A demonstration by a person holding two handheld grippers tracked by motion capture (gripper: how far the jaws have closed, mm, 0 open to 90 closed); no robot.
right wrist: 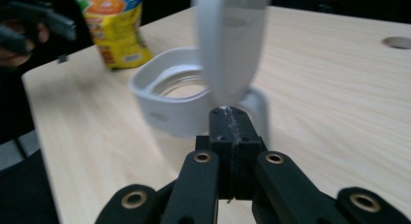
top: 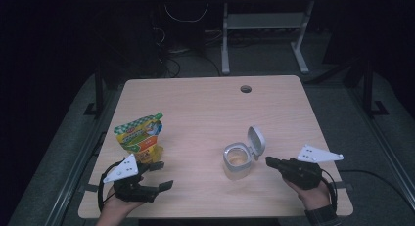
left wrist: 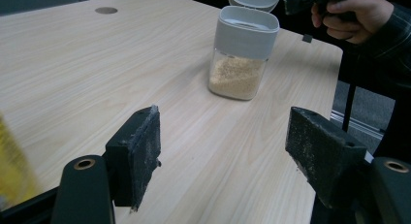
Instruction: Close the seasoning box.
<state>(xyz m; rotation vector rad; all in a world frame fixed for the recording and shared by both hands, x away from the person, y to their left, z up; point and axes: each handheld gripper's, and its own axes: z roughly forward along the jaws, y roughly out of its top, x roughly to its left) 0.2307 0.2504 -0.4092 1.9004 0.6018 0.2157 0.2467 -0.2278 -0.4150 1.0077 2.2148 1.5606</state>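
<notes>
High view: the jar (top: 237, 162), lid (top: 256, 140) flipped up, stands on the worktop (top: 205, 108) just beside the right tool (top: 270, 162), whose jaws are pressed together, empty. The left tool (top: 161, 174) gapes empty near the pouch (top: 141, 136).

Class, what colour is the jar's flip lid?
Light grey lid, standing open on the jar; clearest in the high view.

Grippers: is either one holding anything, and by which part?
Nothing is held. Left gripper stands open over bare table; right gripper is shut on nothing, behind the jar's lid.
</notes>
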